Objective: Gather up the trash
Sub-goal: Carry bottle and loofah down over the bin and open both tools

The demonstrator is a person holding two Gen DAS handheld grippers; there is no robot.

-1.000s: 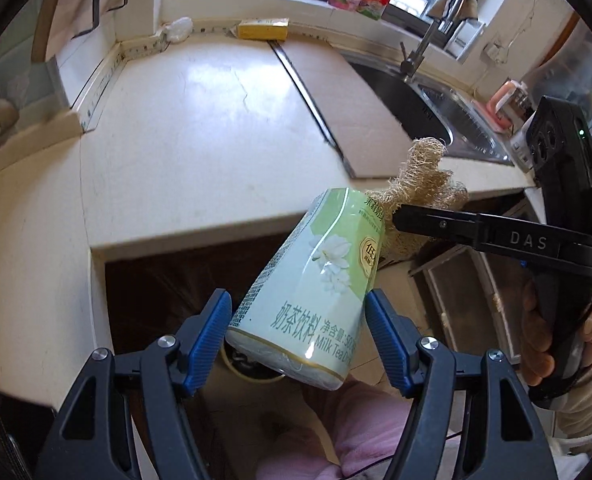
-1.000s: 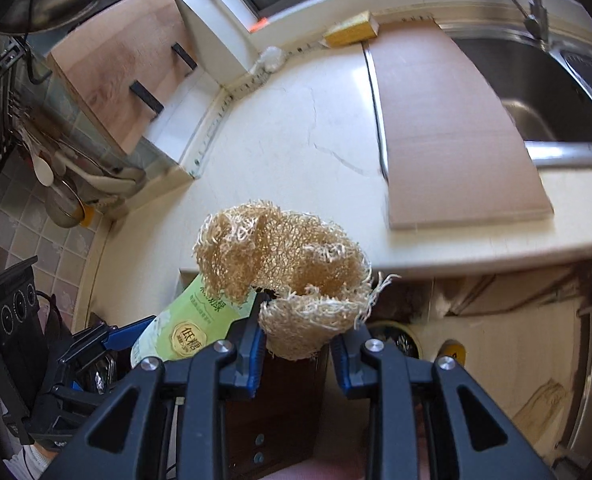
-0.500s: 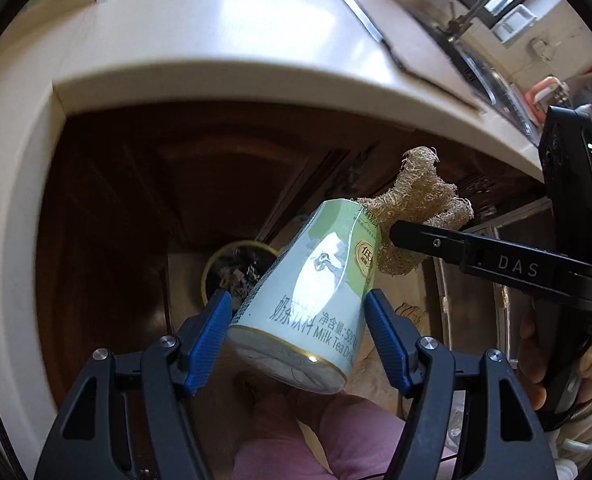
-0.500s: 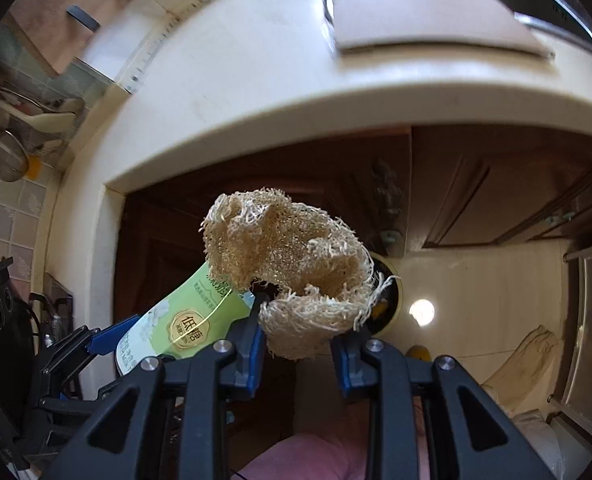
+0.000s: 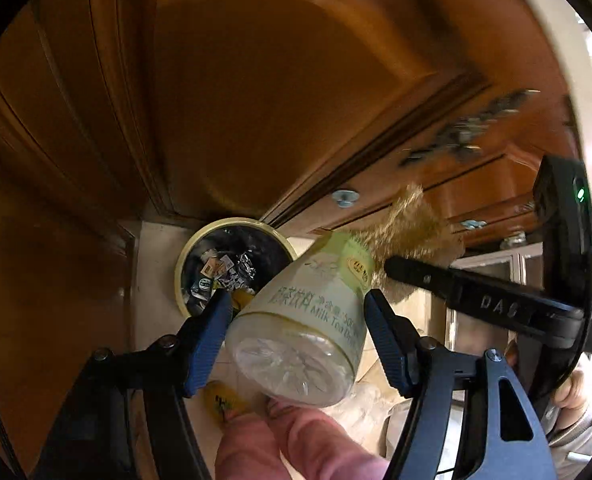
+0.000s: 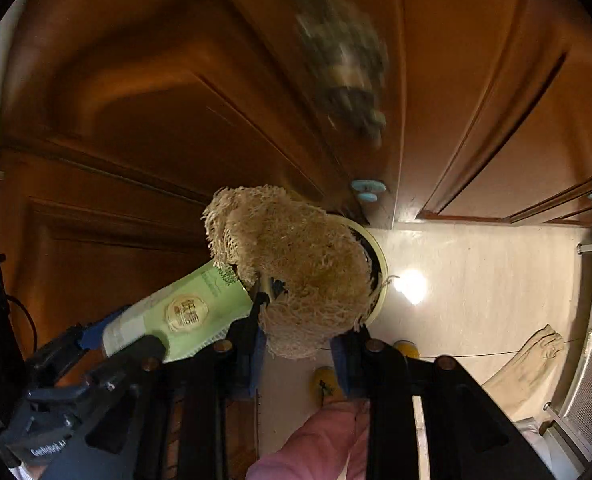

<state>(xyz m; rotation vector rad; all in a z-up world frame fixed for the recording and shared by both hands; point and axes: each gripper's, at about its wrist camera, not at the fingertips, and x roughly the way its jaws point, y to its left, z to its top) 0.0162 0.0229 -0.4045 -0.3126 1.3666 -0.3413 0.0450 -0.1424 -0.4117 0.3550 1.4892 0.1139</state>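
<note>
Bottle [image 5: 308,320] and sponge [image 6: 296,276], pinched in the left gripper's [image 5: 296,336] and right gripper's [image 6: 300,348] fingers, have dropped from desk height. Both hang above the bin [image 5: 184,264] on the floor, apparently ready for release.

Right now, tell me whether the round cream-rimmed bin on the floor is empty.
Not empty: the bin holds wrappers and foil scraps.
</note>
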